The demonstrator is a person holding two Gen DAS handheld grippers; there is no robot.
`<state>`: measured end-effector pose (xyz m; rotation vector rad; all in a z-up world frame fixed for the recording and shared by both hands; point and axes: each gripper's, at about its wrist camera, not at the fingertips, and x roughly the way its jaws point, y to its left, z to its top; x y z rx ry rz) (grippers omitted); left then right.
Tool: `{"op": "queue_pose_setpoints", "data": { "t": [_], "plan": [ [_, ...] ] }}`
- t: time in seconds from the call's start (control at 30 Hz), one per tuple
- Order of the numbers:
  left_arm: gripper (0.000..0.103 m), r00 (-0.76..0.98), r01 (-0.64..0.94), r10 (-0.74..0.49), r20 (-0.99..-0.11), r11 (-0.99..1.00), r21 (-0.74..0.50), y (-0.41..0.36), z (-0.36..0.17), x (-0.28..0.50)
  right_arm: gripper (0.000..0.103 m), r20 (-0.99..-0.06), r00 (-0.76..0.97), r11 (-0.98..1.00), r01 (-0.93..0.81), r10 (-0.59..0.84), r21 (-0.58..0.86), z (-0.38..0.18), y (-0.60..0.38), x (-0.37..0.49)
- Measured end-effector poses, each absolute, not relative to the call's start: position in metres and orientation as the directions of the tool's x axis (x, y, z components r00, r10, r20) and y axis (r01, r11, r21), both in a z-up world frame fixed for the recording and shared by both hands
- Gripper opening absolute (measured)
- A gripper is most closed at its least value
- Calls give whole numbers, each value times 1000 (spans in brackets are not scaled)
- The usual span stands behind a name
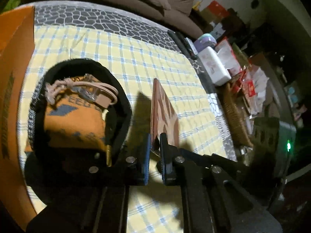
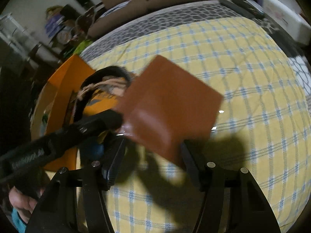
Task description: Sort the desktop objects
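- The left tongs (image 1: 155,151) are closed on the bottom edge of a thin brown card (image 1: 165,114), which is held upright above the table (image 1: 136,58).
- The right tongs (image 2: 151,167) are seen wide open, with nothing between them; the brown card (image 2: 167,106) is seen just past them.
- A black pouch (image 1: 120,89) is seen just left of the card, with an orange packet (image 1: 73,124) and a beige cable (image 1: 87,89) inside.
- An orange box (image 1: 15,77) is seen beside the pouch.
- A yellow checked cloth (image 2: 243,77) is spread over the table.
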<state>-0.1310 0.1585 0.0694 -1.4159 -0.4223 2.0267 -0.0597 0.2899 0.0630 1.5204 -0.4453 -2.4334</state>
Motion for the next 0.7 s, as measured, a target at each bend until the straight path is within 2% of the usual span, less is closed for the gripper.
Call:
{"op": "queue_pose_setpoints", "data": {
  "t": [0.3,0.4,0.43,0.53,0.63,0.7],
  "plan": [
    [9,-171,-271,730,-661,-680,-681,162,74,-131,62,-832,-534,-986,147,-149,83,68,253,-51],
    [9,-168,-272,735,-657,-676,-685,164,76,-129,41,-832,-545,-991,131,-103,36,62,251,-55],
    [9,-166,-271,738,-654,-672,-690,164,77,-129,33,-832,-546,-992,121,-98,38,61,252,-57],
    [8,-162,-277,750,-641,-658,-700,166,79,-129,21,-822,-553,-991,91,-135,102,60,261,-59],
    [9,-178,-286,759,-627,-649,-705,165,85,-127,18,-804,-552,-969,37,-222,243,62,281,-60],
    [11,-193,-288,761,-619,-647,-706,161,89,-126,17,-780,-541,-921,-28,-314,389,58,302,-62]
  ]
}}
